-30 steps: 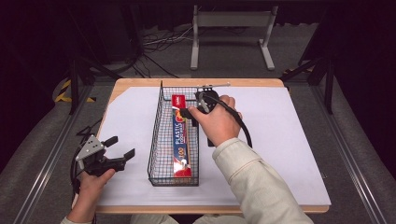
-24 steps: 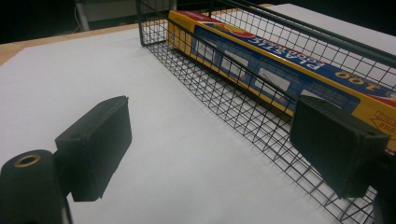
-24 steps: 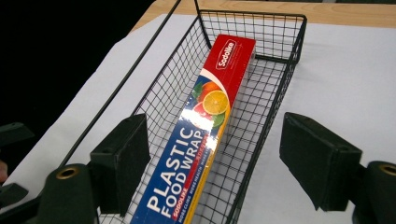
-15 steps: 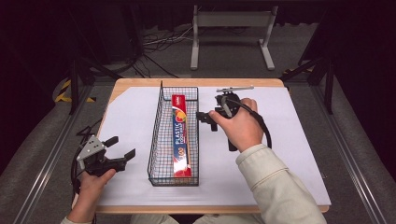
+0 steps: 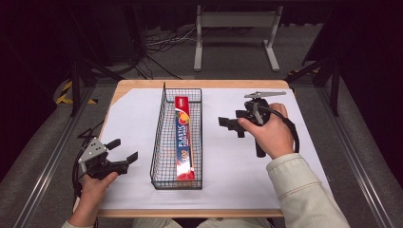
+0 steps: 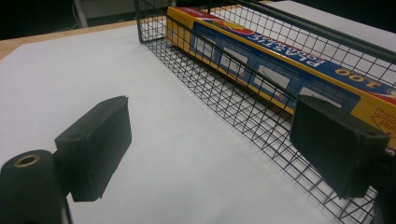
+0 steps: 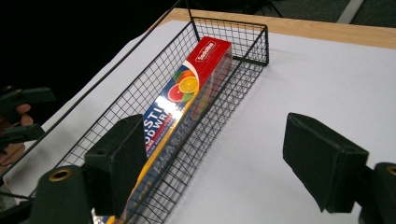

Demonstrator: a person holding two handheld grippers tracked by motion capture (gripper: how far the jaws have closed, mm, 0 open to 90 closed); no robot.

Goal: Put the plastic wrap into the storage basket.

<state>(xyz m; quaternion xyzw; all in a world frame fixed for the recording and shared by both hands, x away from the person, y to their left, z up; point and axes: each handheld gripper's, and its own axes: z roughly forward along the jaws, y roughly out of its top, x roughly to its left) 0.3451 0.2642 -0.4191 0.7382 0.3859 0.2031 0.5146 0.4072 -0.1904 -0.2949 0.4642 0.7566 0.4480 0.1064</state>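
Black wire basket [image 5: 164,142] holds the long plastic-wrap box [image 5: 183,137] (already released); the right hand-held gripper [image 5: 229,124] has just been opening, empty, mid-frame right; the left hand-held gripper [image 5: 124,150] waits apart, lower left.

The box [image 5: 184,137] in the basket [image 5: 159,142] reads "PLASTIC" along its blue face. In the left gripper view the same box [image 6: 299,65] shows "PLASTIC" upside down and "100" near one end. The red end's small white label is too blurred to read.
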